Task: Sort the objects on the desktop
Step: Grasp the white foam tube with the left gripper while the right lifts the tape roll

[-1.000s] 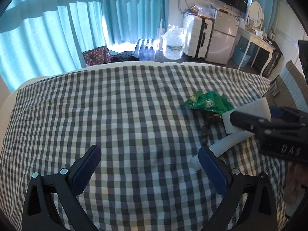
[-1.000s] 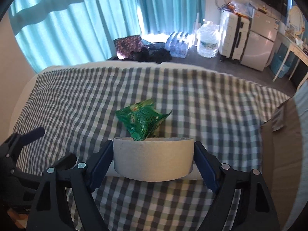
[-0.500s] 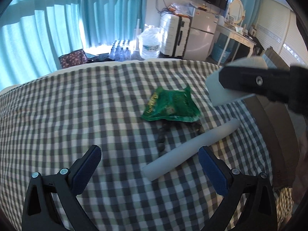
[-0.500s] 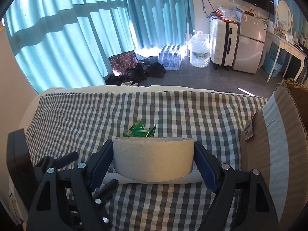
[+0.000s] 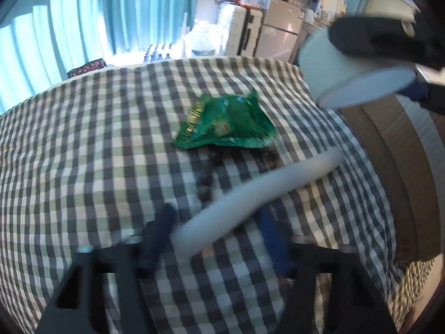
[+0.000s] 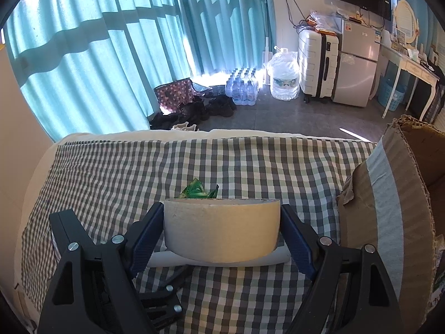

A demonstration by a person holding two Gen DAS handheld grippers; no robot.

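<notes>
A white tube [image 5: 258, 194] lies slantwise on the checked cloth [image 5: 83, 153], and its near end sits between the blue pads of my left gripper [image 5: 217, 214]. The jaws are closing around it; the view is blurred and I see no pad pressing on it. Beyond it lie a string of dark beads [image 5: 205, 172] and a green snack packet [image 5: 225, 125]. My right gripper [image 6: 221, 211] is shut on a wide roll of beige tape [image 6: 221, 231], held above the cloth. That roll [image 5: 358, 83] shows at the upper right of the left wrist view.
An open cardboard box [image 6: 389, 194] stands at the right edge of the cloth, close to the tape roll. Past the far edge, on the floor, are shoes, water bottles, a suitcase [image 6: 317, 64] and a small fridge.
My left gripper has come down and forward over the white tube and its jaws have narrowed around it. The right gripper has risen with the tape roll.
</notes>
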